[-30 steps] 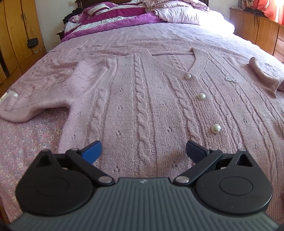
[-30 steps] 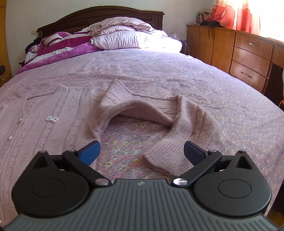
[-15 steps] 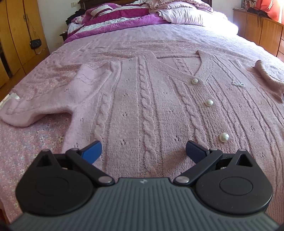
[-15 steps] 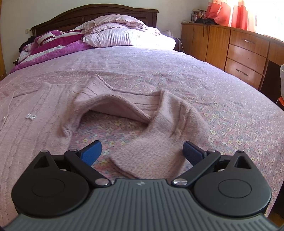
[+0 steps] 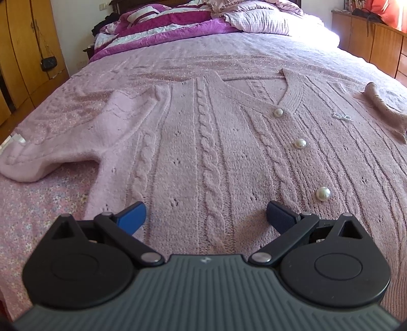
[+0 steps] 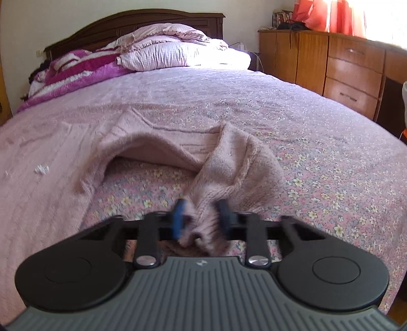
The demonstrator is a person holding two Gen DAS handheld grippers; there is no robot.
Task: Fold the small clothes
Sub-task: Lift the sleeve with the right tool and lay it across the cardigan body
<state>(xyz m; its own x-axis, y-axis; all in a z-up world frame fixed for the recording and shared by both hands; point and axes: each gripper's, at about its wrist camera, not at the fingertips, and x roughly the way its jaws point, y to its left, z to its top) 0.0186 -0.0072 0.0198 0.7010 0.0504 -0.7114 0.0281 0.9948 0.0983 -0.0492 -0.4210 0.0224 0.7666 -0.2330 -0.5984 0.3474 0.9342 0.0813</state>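
On the bed (image 5: 229, 53), a pink cable-knit cardigan (image 5: 208, 142) lies spread flat, front up, its neck toward the headboard (image 6: 132, 23) and its hem at the foot edge. Three pearl buttons (image 5: 300, 143) run down its front. One sleeve (image 5: 63, 142) stretches out toward the bed's left edge. The left tongs (image 5: 206, 216) hover just above the hem with the jaws released and wide, nothing between them. The other sleeve (image 6: 229, 173) lies bent on the flowered bedspread (image 6: 330, 178) toward the right edge, its cuff (image 6: 203, 226) bunched between the pads of the right tongs (image 6: 201, 219). Those jaws are closing on the cuff and already pinch it. Pillows (image 6: 178, 53) and a purple quilt (image 6: 84, 68) are heaped at the head of the bed.
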